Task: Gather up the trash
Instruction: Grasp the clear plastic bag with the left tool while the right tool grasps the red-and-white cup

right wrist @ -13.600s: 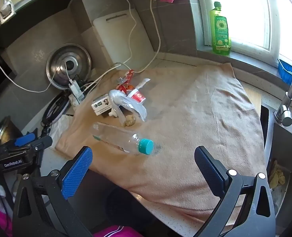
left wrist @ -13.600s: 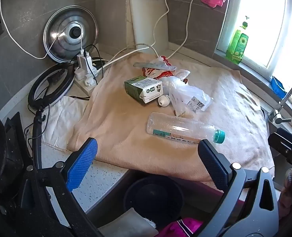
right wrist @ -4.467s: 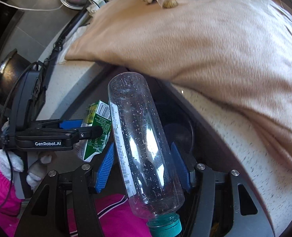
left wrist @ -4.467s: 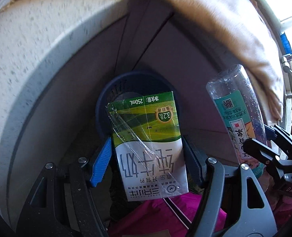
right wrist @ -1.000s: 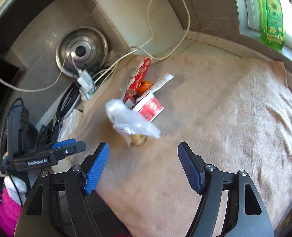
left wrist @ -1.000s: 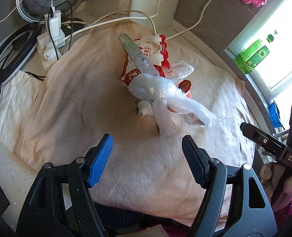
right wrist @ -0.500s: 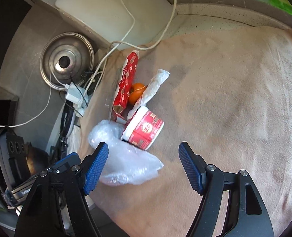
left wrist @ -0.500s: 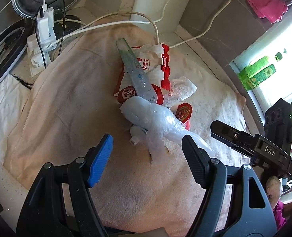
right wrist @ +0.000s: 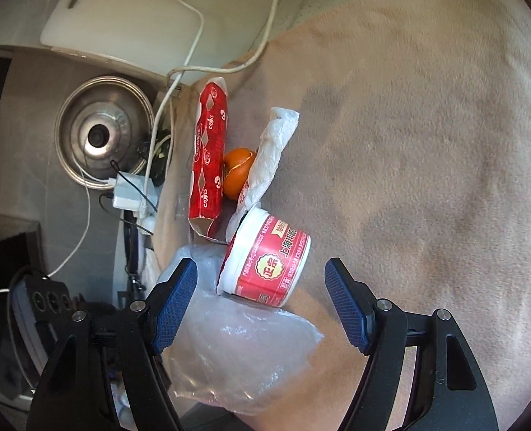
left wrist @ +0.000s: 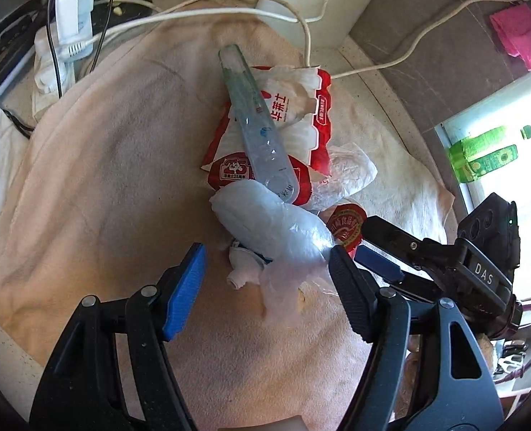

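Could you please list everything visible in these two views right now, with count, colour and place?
plastic bag: 1, clear bluish, between both claws
red cup: 1, red and white, on its side beside the bag
red wrapper: 1, red and white, behind the bag
clear tube: 1, transparent, across the wrapper
orange: 1, orange, between wrapper and tissue
towel: 1, beige, under all
pot lid: 1, steel, at wall
left claw: open
right claw: open
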`<action>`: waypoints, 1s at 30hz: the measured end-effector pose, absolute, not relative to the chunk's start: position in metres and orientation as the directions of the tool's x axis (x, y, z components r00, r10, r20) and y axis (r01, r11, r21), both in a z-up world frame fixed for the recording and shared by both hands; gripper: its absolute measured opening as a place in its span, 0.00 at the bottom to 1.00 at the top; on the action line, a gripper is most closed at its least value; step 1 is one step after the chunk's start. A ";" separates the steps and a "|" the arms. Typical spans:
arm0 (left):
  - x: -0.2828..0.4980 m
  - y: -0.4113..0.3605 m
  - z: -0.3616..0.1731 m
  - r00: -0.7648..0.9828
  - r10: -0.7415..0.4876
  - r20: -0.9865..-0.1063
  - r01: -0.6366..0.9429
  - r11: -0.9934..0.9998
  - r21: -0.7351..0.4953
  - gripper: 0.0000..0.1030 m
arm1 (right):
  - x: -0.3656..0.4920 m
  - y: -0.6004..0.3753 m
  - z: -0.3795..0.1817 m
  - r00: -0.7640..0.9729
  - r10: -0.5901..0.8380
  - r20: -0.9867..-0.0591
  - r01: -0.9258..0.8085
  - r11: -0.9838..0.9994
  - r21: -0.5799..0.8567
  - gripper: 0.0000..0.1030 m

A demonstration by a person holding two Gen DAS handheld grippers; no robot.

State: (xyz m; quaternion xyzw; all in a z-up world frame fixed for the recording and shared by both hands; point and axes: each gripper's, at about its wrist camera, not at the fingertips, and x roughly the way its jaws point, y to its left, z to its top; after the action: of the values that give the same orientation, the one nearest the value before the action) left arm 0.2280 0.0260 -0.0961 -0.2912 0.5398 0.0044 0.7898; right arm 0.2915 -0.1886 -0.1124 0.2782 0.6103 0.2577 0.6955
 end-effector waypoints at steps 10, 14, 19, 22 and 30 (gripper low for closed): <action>0.230 0.020 -0.093 0.426 -0.331 -0.842 -0.298 0.828 -0.475 0.26 | 0.291 -0.190 -0.125 0.091 0.729 -0.679 0.019 0.680 0.733 0.57; 0.229 0.015 -0.090 0.431 -0.320 -0.844 -0.287 0.838 -0.464 0.16 | 0.288 -0.195 -0.122 0.095 0.735 -0.671 0.009 0.674 0.739 0.50; 0.222 0.011 -0.083 0.445 -0.306 -0.842 -0.270 0.851 -0.452 0.13 | 0.284 -0.201 -0.119 0.113 0.739 -0.664 0.004 0.668 0.744 0.50; 0.214 0.010 -0.076 0.459 -0.296 -0.838 -0.259 0.857 -0.445 0.13 | 0.280 -0.209 -0.114 0.131 0.740 -0.659 -0.005 0.666 0.746 0.50; 0.191 0.014 -0.063 0.489 -0.280 -0.826 -0.259 0.858 -0.444 0.12 | 0.264 -0.228 -0.098 0.180 0.726 -0.664 -0.068 0.682 0.728 0.49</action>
State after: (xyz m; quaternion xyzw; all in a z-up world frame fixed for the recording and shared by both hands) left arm 0.1910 0.0136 -0.0626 -0.2666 0.5055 -0.0063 0.8206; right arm 0.2638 -0.2284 -0.0981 0.2852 0.5765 0.2783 0.7133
